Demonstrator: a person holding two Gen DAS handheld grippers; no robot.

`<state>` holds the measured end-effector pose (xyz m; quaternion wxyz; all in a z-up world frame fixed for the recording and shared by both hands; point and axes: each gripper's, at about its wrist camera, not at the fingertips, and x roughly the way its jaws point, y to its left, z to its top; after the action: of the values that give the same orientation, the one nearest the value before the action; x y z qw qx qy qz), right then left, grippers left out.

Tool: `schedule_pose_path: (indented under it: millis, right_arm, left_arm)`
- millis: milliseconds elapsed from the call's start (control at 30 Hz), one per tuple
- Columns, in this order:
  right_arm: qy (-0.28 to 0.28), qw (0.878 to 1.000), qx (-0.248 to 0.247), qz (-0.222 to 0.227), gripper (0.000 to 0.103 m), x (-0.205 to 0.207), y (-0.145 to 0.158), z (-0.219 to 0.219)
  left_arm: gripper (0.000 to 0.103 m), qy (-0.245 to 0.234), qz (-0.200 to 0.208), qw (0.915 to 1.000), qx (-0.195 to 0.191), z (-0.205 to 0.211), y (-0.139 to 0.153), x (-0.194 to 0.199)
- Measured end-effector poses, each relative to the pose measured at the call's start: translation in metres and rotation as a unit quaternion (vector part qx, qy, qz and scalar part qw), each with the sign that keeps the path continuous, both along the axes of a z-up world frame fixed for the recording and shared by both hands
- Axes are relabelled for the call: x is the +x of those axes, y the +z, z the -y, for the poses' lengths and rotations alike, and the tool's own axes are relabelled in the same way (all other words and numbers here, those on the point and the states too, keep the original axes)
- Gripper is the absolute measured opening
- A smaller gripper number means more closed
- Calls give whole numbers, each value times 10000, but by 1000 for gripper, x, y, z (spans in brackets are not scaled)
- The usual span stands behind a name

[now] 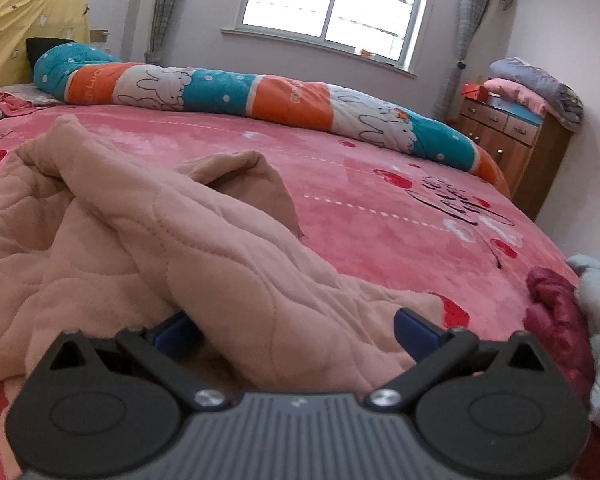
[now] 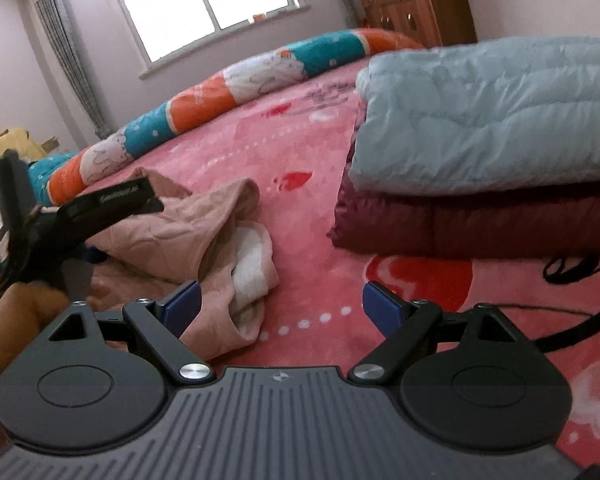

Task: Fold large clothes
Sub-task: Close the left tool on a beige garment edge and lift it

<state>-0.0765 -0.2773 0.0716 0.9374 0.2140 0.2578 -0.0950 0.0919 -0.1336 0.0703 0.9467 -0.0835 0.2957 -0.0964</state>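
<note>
Crumpled beige-pink quilted garment is lying in a heap toward the near edge of the bed, on the pink fleece bedspread with red hearts and black script. A sleeve or hem end showing a white lining is trailing out of the heap.

Left gripper is sitting low with its blue-padded fingers spread wide, a fold of the garment lying between them; its left pad is half buried under the cloth, so I cannot tell if it is touching the fabric. Nothing is clamped. In the right wrist view this gripper's black body is showing at the left border, partly cut off, with a hand under it.

Right gripper is hovering just above the bedspread, fingers equally wide apart, holding nothing; the garment's trailing end is lying against its left pad, bare bedspread before the right one.

Toward the near right corner of the bed, a folded pale blue puffer garment is resting on a folded maroon one, both cut off at the frame edge. A black cable is looping below them.

A rolled teal, orange and white rabbit-print quilt is stretching along the far edge. Behind it are a bright window, grey curtains, and a brown wooden drawer chest carrying folded blankets.
</note>
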Motion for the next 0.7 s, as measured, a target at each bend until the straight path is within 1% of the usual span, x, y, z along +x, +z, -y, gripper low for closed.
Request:
schedule_pose_path:
  millis: [100,167,200,233,267,300,333,367,433,533,700]
  right_arm:
    - [50,9999,94,-9,103,-1,0,0]
    - [59,9999,96,13,103,-2,1,0]
    - [68,9999,114,21,103,-3,2,0]
    - [77,9999,139,26,103,-3,1,0]
    - [82,9998,168,10,103,-3,1,0]
    - [87,9998,192,10,103,-3,1,1]
    - [92,9997,207,10,103,-3,1,1]
    - [94,9997,209,7,103,-3,0,1]
    - [93,9997,206,-4,103,-3,0,1]
    - [85,9997,217,-26,103,-3,-1,1]
    - [16,9997,238,-84,103,-2,-2,3]
  left_arm:
    - [101,81,-37,9999,-99,-1,-1,6]
    - [99,177,-70,9996,-223,-2,-1,8]
    - [91,227,-87,9994,-232,-3,-1,9]
    - [81,271,-108,9994,-209,-3,-1,11]
    - [74,315,-136,9993,-165,-4,-1,12]
    - [57,349,-170,9991,-146,-5,0,14]
    - [43,353,-226,9989,-197,-8,0,15]
    - [39,377,-299,9984,-281,-13,-1,17]
    - [23,452,-405,9971,-451,-22,0,19]
    - [16,402,-335,9975,-473,-28,7,15]
    - [12,188,-119,9990,-381,-38,28,0]
